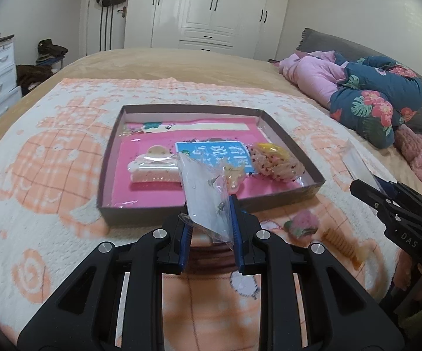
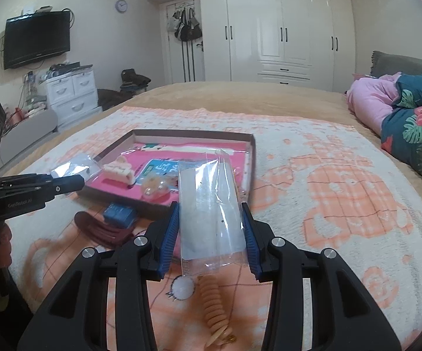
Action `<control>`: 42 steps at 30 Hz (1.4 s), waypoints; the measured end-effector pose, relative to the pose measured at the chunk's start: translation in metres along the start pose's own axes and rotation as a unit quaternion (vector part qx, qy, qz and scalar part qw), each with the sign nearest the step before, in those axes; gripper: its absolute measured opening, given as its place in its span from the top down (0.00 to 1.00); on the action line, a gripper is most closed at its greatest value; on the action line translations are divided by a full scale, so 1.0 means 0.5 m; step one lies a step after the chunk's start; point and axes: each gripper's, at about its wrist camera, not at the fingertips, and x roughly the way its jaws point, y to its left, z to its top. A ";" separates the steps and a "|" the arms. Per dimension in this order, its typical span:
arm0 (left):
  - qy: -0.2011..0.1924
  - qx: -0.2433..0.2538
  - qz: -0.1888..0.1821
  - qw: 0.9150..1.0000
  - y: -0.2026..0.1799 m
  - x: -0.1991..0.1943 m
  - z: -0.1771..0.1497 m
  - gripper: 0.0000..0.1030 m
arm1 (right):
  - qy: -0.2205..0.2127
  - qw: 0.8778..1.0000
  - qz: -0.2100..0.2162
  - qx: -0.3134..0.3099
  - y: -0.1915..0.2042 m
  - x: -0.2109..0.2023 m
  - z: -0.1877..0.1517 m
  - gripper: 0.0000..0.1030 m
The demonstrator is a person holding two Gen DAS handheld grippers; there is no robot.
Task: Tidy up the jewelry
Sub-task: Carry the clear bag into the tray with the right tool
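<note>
A shallow brown box [image 1: 295,149] with a pink lining lies on the bed; it also shows in the right wrist view [image 2: 250,163]. It holds a pink hair claw [image 1: 152,169], a blue card [image 1: 211,153] and a bagged pink scrunchie [image 1: 275,161]. My left gripper [image 1: 209,219] is shut on a small clear bag with earrings [image 1: 203,193], held over the box's near edge. My right gripper [image 2: 211,225] is shut on a second clear bag [image 2: 211,204], held above the blanket right of the box.
A peach spiral hair tie [image 2: 215,301], a dark red comb [image 2: 99,229] and a small blue item [image 2: 118,215] lie on the orange-and-white blanket [image 2: 342,190] near me. A small pink-green piece [image 1: 303,223] lies beside the box. Folded clothes [image 1: 371,96] sit at right.
</note>
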 end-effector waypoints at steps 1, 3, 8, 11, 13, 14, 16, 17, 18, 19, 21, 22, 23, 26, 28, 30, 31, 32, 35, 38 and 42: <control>-0.001 0.001 -0.001 1.000 -0.001 0.002 0.002 0.85 | 0.000 1.000 0.000 0.002 -0.003 0.001 0.002 0.62; 0.002 0.002 -0.002 1.000 -0.005 0.013 0.007 0.85 | 0.001 1.000 0.000 0.005 -0.007 0.005 0.008 0.62; -0.002 -0.006 -0.011 1.000 -0.014 0.029 0.030 0.85 | -0.002 1.000 -0.003 0.007 -0.007 0.010 0.013 0.62; -0.003 -0.002 -0.013 1.000 -0.021 0.042 0.043 0.85 | -0.003 1.000 -0.007 0.007 -0.009 0.016 0.019 0.62; -0.005 -0.004 -0.014 1.000 -0.022 0.051 0.052 0.85 | -0.004 1.000 -0.010 0.008 -0.011 0.018 0.023 0.62; -0.006 -0.005 -0.016 1.000 -0.022 0.058 0.058 0.85 | -0.002 1.000 -0.010 0.013 -0.014 0.022 0.024 0.62; -0.006 -0.005 -0.018 1.000 -0.022 0.067 0.064 0.85 | 0.002 1.000 -0.009 0.019 -0.021 0.030 0.026 0.62; -0.006 -0.005 -0.017 1.000 -0.023 0.074 0.069 0.85 | 0.004 1.000 -0.010 0.021 -0.023 0.034 0.029 0.62; -0.006 -0.005 -0.018 1.000 -0.023 0.080 0.072 0.85 | 0.003 1.000 -0.014 0.021 -0.025 0.038 0.032 0.62; -0.006 -0.006 -0.020 1.000 -0.023 0.083 0.074 0.85 | 0.002 1.000 -0.016 0.020 -0.027 0.041 0.035 0.62; -0.006 -0.007 -0.021 1.000 -0.023 0.092 0.081 0.84 | 0.001 1.000 -0.018 0.021 -0.030 0.046 0.042 0.62; -0.006 -0.008 -0.021 1.000 -0.022 0.095 0.084 0.84 | 0.001 1.000 -0.018 0.023 -0.032 0.048 0.046 0.62; -0.007 -0.008 -0.021 1.000 -0.022 0.099 0.087 0.84 | 0.001 1.000 -0.017 0.024 -0.034 0.052 0.050 0.62; -0.007 -0.008 -0.018 1.000 -0.017 0.111 0.096 0.84 | 0.000 1.000 -0.019 0.019 -0.036 0.064 0.060 0.62; -0.007 -0.012 -0.017 1.000 -0.013 0.118 0.101 0.84 | 0.000 1.000 -0.019 0.014 -0.035 0.074 0.067 0.62; -0.008 -0.012 -0.014 1.000 -0.010 0.127 0.105 0.84 | 0.002 1.000 -0.018 0.011 -0.037 0.082 0.070 0.62; -0.007 -0.013 -0.012 1.000 -0.008 0.133 0.107 0.84 | 0.003 1.000 -0.017 0.009 -0.036 0.087 0.072 0.62; -0.006 -0.014 -0.011 1.000 -0.005 0.136 0.107 0.84 | 0.005 1.000 -0.017 0.007 -0.035 0.091 0.073 0.62; -0.002 -0.017 -0.008 1.000 0.002 0.153 0.109 0.84 | 0.011 1.000 -0.015 0.001 -0.031 0.107 0.075 0.62; 0.004 -0.018 -0.005 1.000 0.009 0.168 0.107 0.84 | 0.017 1.000 -0.008 -0.004 -0.029 0.123 0.078 0.62; 0.009 -0.021 -0.002 1.000 0.016 0.181 0.103 0.84 | 0.028 0.999 -0.002 -0.015 -0.019 0.146 0.081 0.62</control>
